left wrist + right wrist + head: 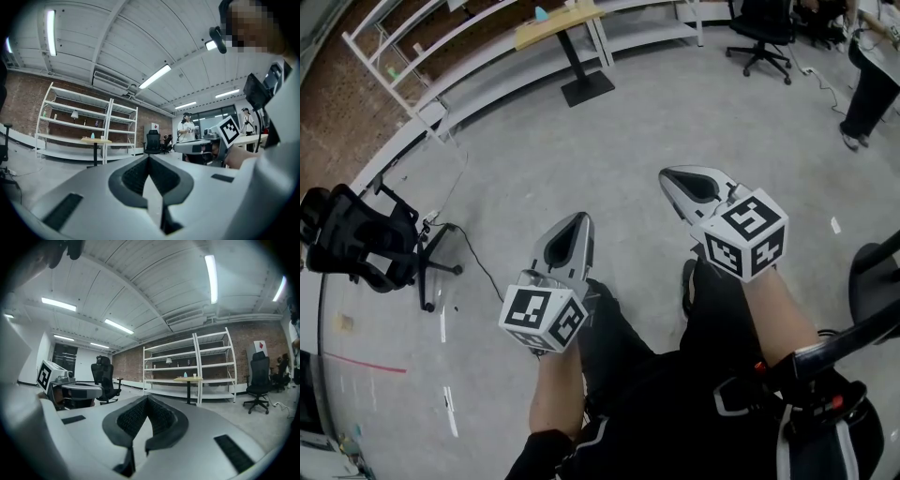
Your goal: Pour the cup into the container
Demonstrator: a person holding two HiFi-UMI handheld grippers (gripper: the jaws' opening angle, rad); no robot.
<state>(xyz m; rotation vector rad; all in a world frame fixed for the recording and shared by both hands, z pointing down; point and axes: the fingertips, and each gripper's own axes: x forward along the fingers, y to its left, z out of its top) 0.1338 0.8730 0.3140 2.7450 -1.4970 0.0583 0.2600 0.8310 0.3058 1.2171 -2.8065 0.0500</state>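
Note:
Far ahead stands a small wooden table (pixel 558 26) on a black pedestal. It shows again in the left gripper view as the table (pixel 95 140) and in the right gripper view as the table (pixel 188 378). On it stand a small blue item (pixel 185 374) and a white cup (pixel 194 375), both too small to make out further. My left gripper (pixel 579 218) and right gripper (pixel 667 175) are held level side by side, pointing toward that table. Both are shut with nothing between the jaws. The left gripper (pixel 149 157) and the right gripper (pixel 147 397) fill the lower part of their own views.
White shelving (pixel 403 66) lines the brick wall behind the table. A black office chair (pixel 356 239) stands at the left with a cable trailing on the grey floor. Another chair (pixel 764 28) and a standing person (pixel 872 80) are at the far right.

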